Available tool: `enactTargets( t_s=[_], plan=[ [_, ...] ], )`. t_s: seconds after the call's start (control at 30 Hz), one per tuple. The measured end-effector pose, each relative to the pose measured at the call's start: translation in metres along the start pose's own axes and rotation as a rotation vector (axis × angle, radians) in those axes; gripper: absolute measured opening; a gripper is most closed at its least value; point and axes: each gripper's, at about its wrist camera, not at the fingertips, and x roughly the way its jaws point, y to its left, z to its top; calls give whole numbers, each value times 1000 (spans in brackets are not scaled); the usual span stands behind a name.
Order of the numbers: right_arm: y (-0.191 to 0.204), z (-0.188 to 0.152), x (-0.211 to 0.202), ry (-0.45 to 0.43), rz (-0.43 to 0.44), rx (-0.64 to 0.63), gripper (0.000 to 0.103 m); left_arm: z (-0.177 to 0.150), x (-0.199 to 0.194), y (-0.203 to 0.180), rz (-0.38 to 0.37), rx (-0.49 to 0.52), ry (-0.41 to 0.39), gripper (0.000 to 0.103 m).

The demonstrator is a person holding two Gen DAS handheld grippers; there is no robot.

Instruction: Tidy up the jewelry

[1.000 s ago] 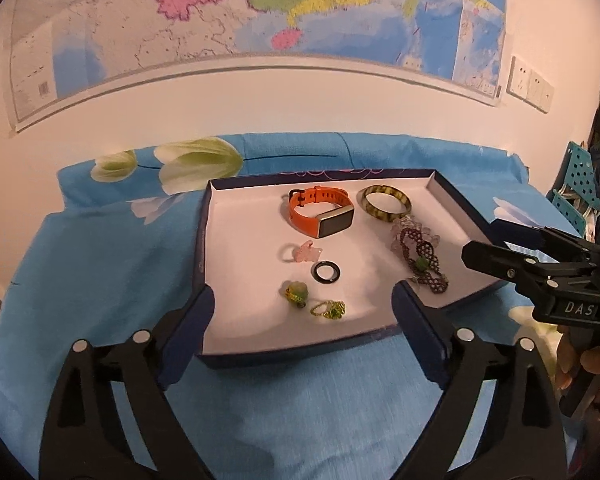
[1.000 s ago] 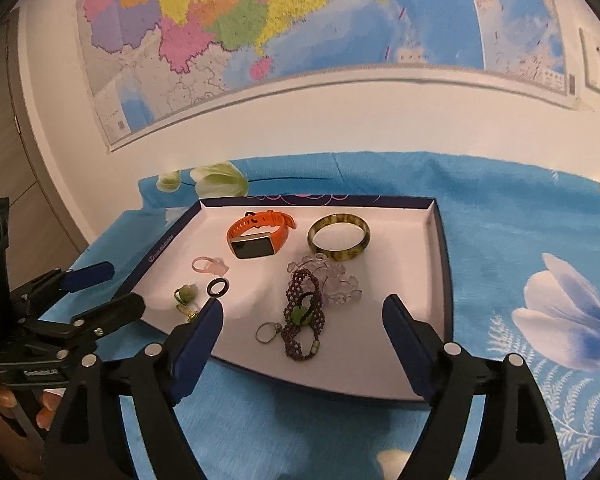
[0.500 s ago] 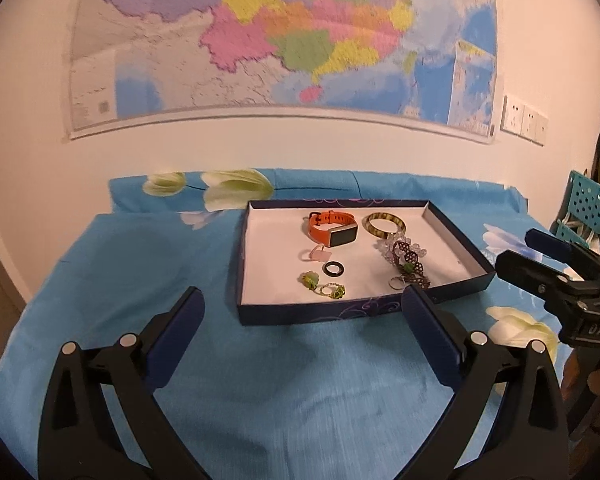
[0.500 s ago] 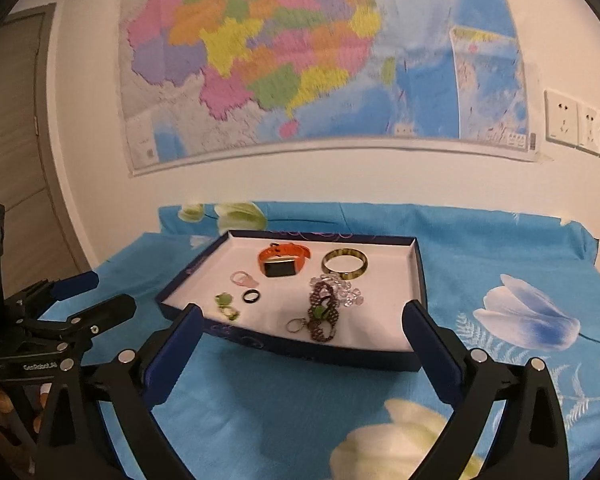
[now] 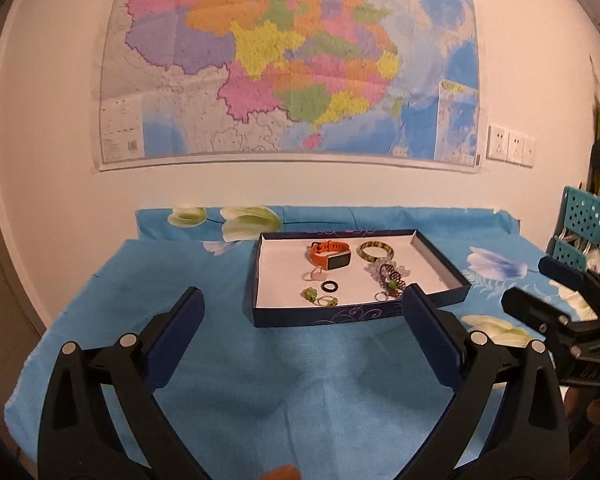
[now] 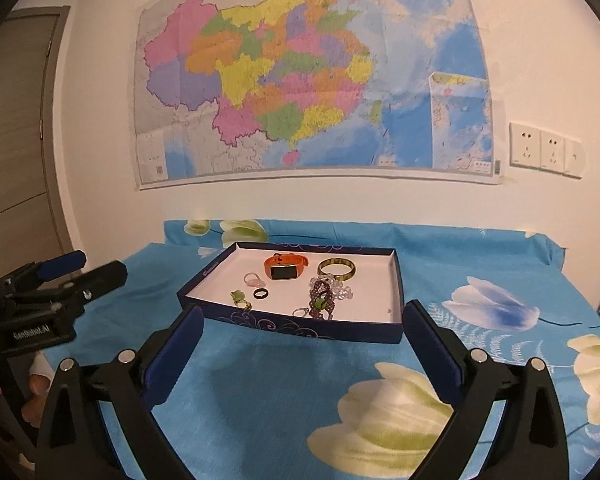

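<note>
The left gripper point(image 5: 302, 336) hangs above the blue floral cloth point(image 5: 260, 360) on the worktop, short of the tray point(image 5: 260, 312); its fingers point(image 5: 176, 336) are spread wide and hold nothing. The right gripper point(image 6: 300, 350) is in the same condition — fingers point(image 6: 432, 352) released, empty, over the cloth in front of the tray's near wall. Each gripper shows at the edge of the other's view, off to the side of the tray. The tray is a shallow dark-blue box with a white floor, resting flat on the cloth near the wall. All jewelry lies inside it. At the back sits an orange watch point(image 5: 330, 255), with a green bangle point(image 5: 375, 250) just beside it on the right. In front of the watch lies a pink ring point(image 5: 315, 275), then a black ring point(image 5: 329, 287). Near the front wall are two small green pieces point(image 5: 318, 297), possibly rings or earrings — too small to tell. On the right side, a dark beaded bracelet point(image 6: 322, 300) overlaps a clear bead strand point(image 6: 342, 290), and a small silver ring point(image 6: 300, 312) lies touching the bracelet's near end. A map point(image 5: 292, 60) hangs on the wall above, with wall sockets point(image 6: 544, 150) to its right.
</note>
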Motion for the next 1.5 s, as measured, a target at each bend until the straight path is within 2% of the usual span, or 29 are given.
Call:
enactTargets(
  t_s=[0.53,1.5],
  plan=[
    [8,-4,-33,-53,-9,3,96,-8,-45,-3,50,19,-88,97],
    [15,-5,-43,-64,-11,-4,96,-9,-58,-5,45,22,-115,97]
  ],
)
